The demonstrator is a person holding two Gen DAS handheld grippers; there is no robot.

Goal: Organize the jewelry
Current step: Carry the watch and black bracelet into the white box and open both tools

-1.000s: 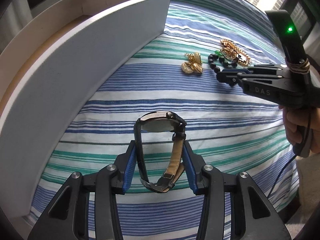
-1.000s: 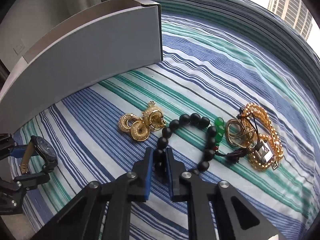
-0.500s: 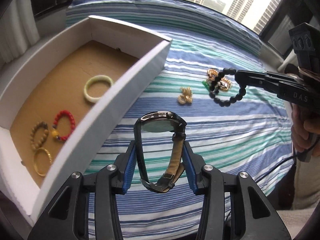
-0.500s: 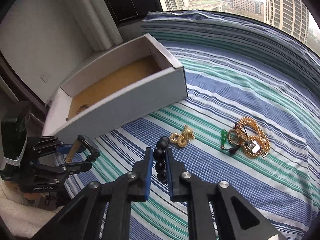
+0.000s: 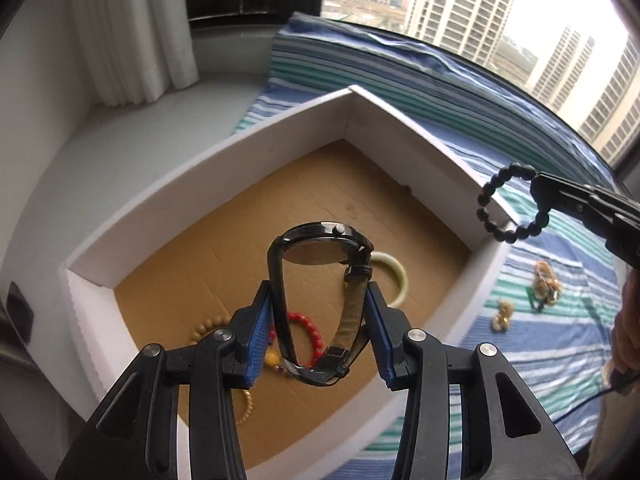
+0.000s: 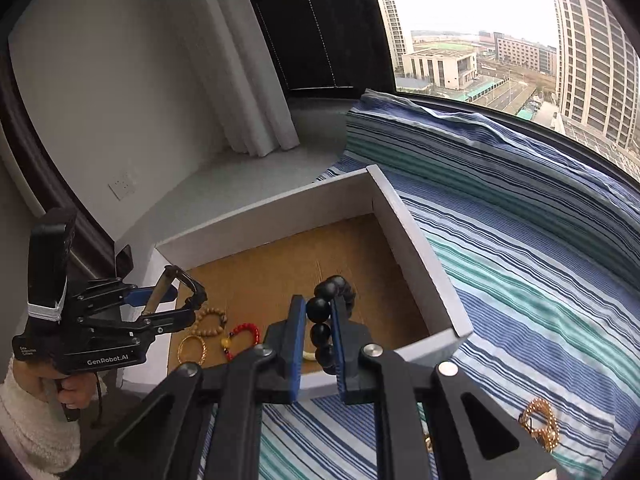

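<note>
Both grippers have lifted off the striped cloth (image 5: 532,344) and now hang over the white box (image 5: 224,184), which a second ago showed only its outer wall. The left gripper (image 5: 320,312) stays clamped on the watch (image 5: 320,240), above the red bracelet (image 5: 308,328) and pale bangle (image 5: 394,276) on the box floor. The right gripper (image 6: 316,332) has raised the black bead bracelet (image 6: 320,308), pinched between its pads, from the cloth to the box's near-right corner. The gold pieces (image 5: 544,284) remain on the cloth, right of the box.
</note>
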